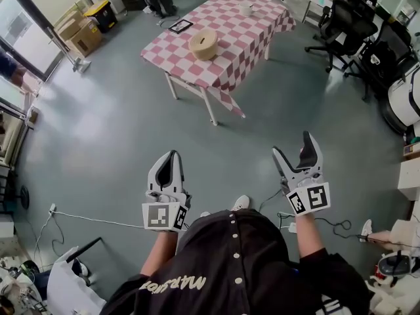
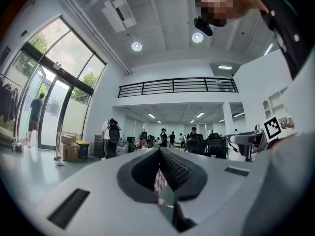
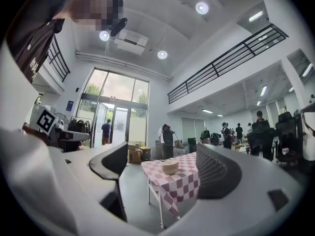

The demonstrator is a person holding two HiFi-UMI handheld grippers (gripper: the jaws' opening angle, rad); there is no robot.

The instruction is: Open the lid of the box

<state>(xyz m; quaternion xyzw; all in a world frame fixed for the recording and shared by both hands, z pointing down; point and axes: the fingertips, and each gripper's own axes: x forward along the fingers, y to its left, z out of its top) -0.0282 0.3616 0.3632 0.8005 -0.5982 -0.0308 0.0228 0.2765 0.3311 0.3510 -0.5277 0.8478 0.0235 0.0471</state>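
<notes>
A round beige box (image 1: 204, 44) with its lid on stands on a table with a pink checked cloth (image 1: 236, 51), far ahead of me across the grey floor. In the right gripper view the box (image 3: 170, 166) shows small and distant on that table (image 3: 179, 186), framed by the jaws. My right gripper (image 1: 292, 146) (image 3: 162, 154) is open and holds nothing. My left gripper (image 1: 172, 156) (image 2: 158, 151) is shut with nothing in it; only a sliver of the checked cloth shows past its tips. Both grippers hang in front of my chest, well short of the table.
On the table there are also a small white cup (image 1: 246, 8) and a black-framed card (image 1: 180, 25). Black office chairs (image 1: 351, 25) stand at the right, cardboard boxes and a yellow-lidded bin (image 1: 88, 28) at the far left. Cables (image 1: 98, 220) run over the floor near my feet.
</notes>
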